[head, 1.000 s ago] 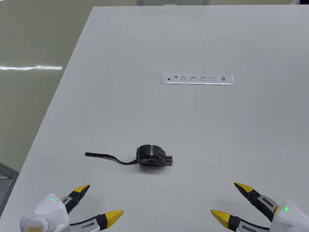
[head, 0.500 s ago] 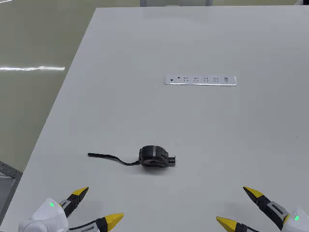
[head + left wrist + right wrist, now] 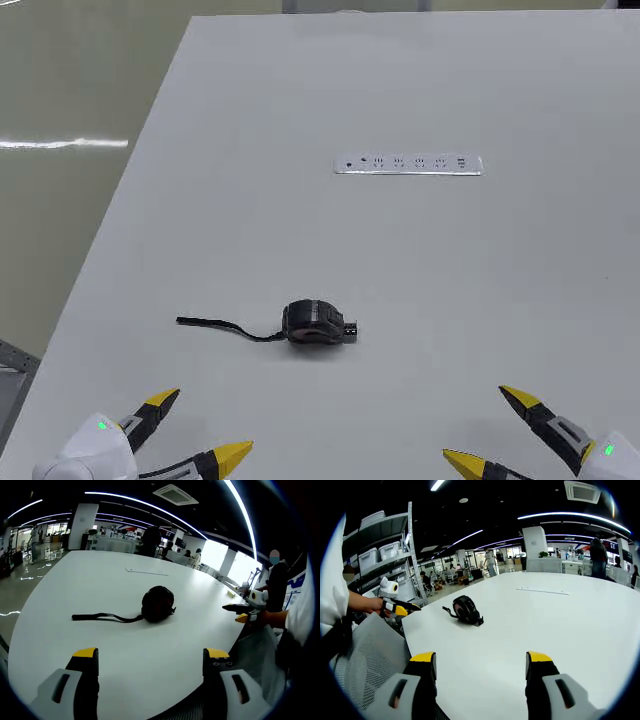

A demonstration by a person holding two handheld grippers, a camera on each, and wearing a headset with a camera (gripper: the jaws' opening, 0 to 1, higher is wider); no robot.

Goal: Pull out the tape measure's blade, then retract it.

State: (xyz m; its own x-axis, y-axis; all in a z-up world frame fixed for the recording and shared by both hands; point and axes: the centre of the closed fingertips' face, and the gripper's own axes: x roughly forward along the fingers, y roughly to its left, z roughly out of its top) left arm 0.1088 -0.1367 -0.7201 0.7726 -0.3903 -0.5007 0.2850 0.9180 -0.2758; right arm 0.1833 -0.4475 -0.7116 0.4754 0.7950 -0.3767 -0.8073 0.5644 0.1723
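The tape measure (image 3: 315, 323) lies on the table (image 3: 420, 270) ahead of and between the two grippers, well apart from both. Its long axis runs crosswise, with the blade tip toward the right gripper's (image 3: 488, 428) side and the strap (image 3: 215, 324) trailing toward the left gripper's (image 3: 200, 427) side. Both pairs of fingers (image 3: 232, 457) stand apart, holding nothing.

On the worktop (image 3: 300, 120), the power strip (image 3: 408, 165) lies at 1 o'clock from the tape measure (image 3: 315, 323), the left gripper (image 3: 200, 425) at 7, the right gripper (image 3: 486, 428) at 5.
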